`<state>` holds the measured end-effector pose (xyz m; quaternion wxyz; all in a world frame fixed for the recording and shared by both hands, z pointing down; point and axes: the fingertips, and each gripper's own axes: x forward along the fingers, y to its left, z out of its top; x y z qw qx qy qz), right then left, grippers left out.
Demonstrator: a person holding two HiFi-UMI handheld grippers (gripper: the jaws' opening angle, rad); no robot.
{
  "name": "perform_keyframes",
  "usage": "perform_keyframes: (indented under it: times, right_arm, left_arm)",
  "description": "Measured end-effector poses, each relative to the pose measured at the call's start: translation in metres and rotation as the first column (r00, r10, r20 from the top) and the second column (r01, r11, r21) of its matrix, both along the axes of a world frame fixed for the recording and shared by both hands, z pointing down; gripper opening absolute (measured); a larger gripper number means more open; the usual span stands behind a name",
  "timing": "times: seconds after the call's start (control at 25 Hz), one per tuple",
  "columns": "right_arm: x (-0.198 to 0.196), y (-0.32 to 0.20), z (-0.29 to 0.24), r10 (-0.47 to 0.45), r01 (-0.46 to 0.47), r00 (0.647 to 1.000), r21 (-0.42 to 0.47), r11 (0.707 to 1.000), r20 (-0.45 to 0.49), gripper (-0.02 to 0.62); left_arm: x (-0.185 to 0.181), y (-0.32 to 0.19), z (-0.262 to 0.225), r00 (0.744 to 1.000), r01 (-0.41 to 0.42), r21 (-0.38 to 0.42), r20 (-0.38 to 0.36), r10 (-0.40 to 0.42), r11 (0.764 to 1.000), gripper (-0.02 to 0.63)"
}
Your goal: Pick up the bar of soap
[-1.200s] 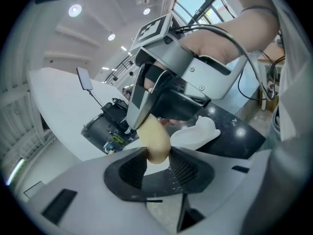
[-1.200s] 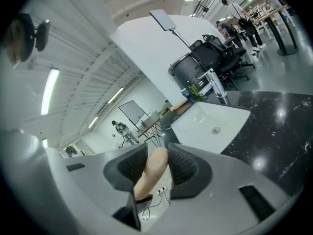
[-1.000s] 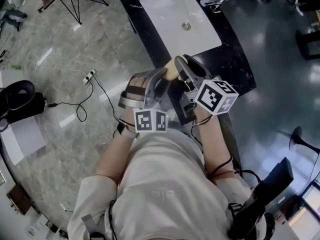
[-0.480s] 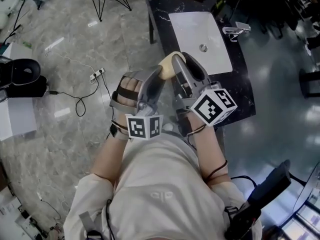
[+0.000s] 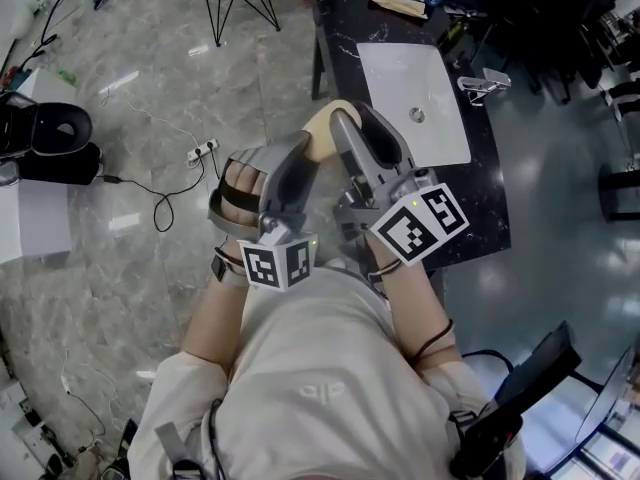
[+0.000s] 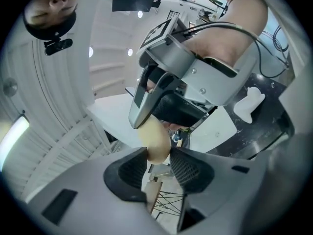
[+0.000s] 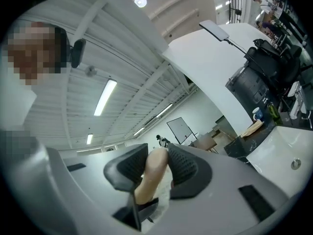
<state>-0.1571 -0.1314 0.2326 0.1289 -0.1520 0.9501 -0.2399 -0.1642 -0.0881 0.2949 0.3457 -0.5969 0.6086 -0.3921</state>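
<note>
1. My left gripper [image 5: 312, 150] is clamped on the bar of soap [image 5: 322, 118]; in the left gripper view its two ribbed pads [image 6: 131, 169] press on the cream bar from either side.
2. My right gripper [image 5: 345, 126] is closed on the same bar; in the right gripper view the soap stands tilted between the dark pads, touching both.
3. The soap is up in the air in front of my chest; the two grippers meet at it from opposite sides, left from the left, right from the right.
4. In the head view only a pale rounded end of the bar shows, sticking out past both sets of jaws.
5. The left marker cube [image 5: 278, 264] and the right marker cube [image 5: 418, 223] sit near my wrists, close to my shirt.
6. Beyond the grippers stands a black counter [image 5: 485, 183] with a white sink [image 5: 400, 78]; a tap [image 5: 485, 83] sits at the sink's right edge.
7. To the left is grey marble floor [image 5: 120, 268]; a power strip [image 5: 203, 150] with its cable lies on it.
</note>
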Motion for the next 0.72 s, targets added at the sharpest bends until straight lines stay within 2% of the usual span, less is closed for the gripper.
perform_keyframes:
  times: [0.16, 0.48, 0.72]
  right_arm:
    - [-0.005, 0.006, -0.003, -0.01, 0.009, 1.0, 0.019, 1.0, 0.003, 0.144]
    - [-0.013, 0.005, 0.003, -0.006, 0.007, 1.0, 0.02, 1.0, -0.012, 0.144]
    - [-0.004, -0.001, 0.01, -0.005, 0.005, 1.0, -0.002, 1.0, -0.019, 0.144]
  left_arm:
    - [-0.006, 0.005, -0.003, 1.0, 0.013, 0.007, 0.015, -0.013, 1.0, 0.144]
    - [-0.013, 0.003, 0.004, 1.0, 0.019, 0.004, -0.005, -0.019, 1.0, 0.144]
    - [-0.003, -0.002, 0.01, 1.0, 0.011, -0.013, -0.012, -0.011, 1.0, 0.144]
